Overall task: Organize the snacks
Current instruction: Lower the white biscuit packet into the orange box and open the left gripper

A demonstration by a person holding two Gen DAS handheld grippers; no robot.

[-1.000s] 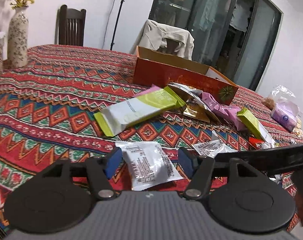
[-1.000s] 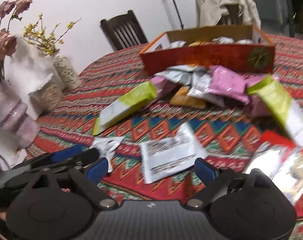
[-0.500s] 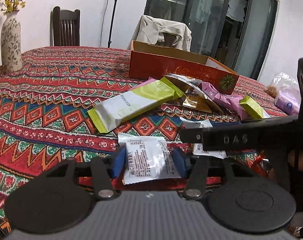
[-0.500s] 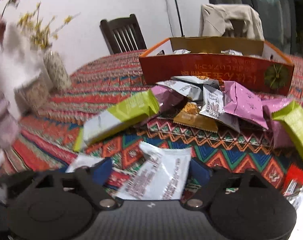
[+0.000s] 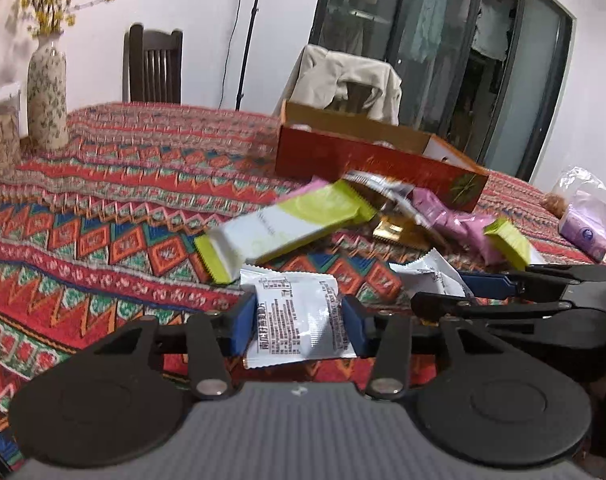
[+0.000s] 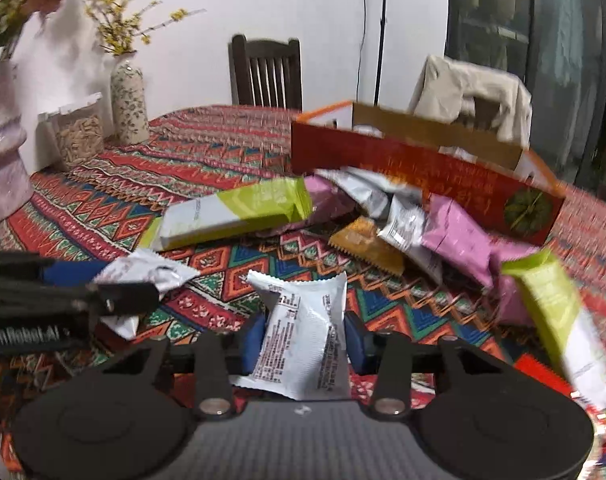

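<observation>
Holding 2 white sachets, 1 per hand-held gripper: left hand-held gripper (image 5: 299,320) clamped on its white sachet (image 5: 299,316), right hand-held gripper (image 6: 303,340) likewise on another sachet (image 6: 307,336), apparently lifted off the bench (image 5: 103,208) for the red box (image 5: 375,160).

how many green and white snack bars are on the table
2. One long bar lies left of the snack pile, in front of the red box. The other lies at the right edge. More may hide under the pile.
</observation>
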